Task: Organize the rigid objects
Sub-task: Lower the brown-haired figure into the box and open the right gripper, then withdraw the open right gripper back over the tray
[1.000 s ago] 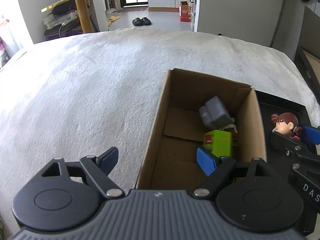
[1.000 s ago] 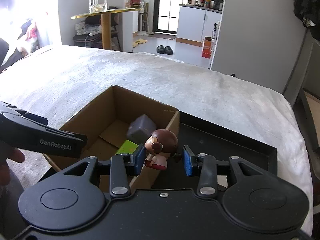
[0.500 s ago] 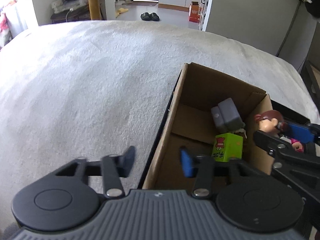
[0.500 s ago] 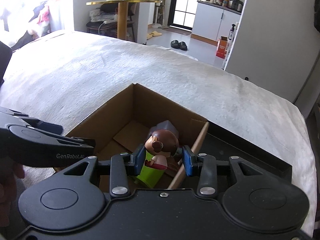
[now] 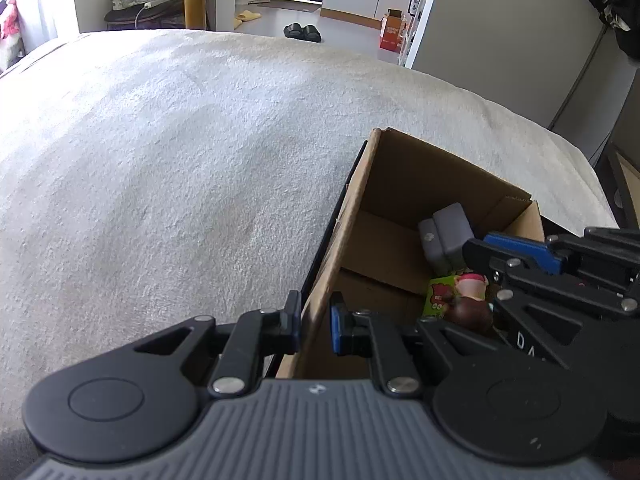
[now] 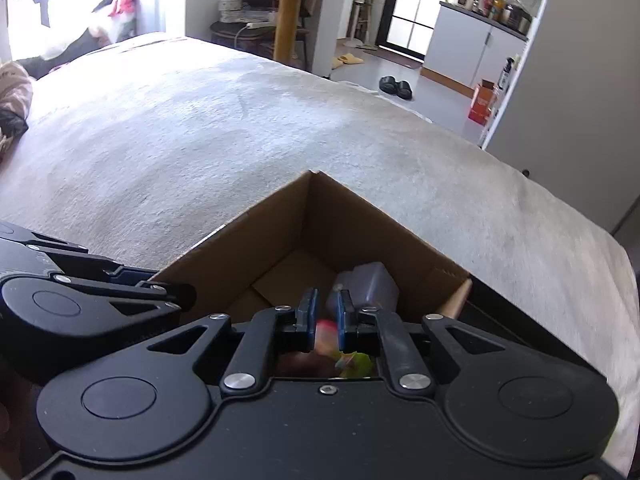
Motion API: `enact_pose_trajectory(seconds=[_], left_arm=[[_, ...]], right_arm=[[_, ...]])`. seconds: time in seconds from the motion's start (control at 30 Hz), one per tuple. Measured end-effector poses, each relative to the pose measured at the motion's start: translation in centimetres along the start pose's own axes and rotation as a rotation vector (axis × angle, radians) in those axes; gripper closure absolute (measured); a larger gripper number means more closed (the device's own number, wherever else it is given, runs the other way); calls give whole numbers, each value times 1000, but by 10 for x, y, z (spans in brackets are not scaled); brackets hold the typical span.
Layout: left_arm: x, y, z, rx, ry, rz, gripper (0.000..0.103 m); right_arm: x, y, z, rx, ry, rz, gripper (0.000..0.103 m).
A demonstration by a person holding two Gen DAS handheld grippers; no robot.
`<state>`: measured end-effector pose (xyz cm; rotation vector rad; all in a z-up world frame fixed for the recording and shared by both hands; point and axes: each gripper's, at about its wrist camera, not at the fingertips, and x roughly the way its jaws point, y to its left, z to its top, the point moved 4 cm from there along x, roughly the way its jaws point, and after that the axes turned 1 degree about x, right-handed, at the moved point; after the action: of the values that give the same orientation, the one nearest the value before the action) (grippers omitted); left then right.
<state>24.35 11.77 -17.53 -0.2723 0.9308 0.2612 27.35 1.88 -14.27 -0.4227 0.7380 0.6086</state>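
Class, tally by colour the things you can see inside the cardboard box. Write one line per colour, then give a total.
Grey: 1, the grey case
Green: 1, the green carton
Brown and pink: 1, the doll
Total inside the cardboard box: 3

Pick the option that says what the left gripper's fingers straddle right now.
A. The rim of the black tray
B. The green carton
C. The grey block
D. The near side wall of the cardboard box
D: in the left wrist view the left gripper has one finger outside and one inside the cardboard box, with the brown wall edge between them.
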Motion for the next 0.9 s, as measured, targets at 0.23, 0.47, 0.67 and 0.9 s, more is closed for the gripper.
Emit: enact_pose_trajectory(seconds=[0.23,0.47,0.67,0.9], left_arm=[[1,0,1,-3,-1,-3,90],[-1,-2,1,-2,0,2,90],[-1,-4,2,11,5,11,90],[1,-6,3,37,42,33,85]], right_arm=[[-8,-5,-3,21,21,-14,92],[-20,-9,-15,43,41,-33,91],[-31,-14,-19,82,38,-40,91],[-39,-23,-27,137,49,-47,73]])
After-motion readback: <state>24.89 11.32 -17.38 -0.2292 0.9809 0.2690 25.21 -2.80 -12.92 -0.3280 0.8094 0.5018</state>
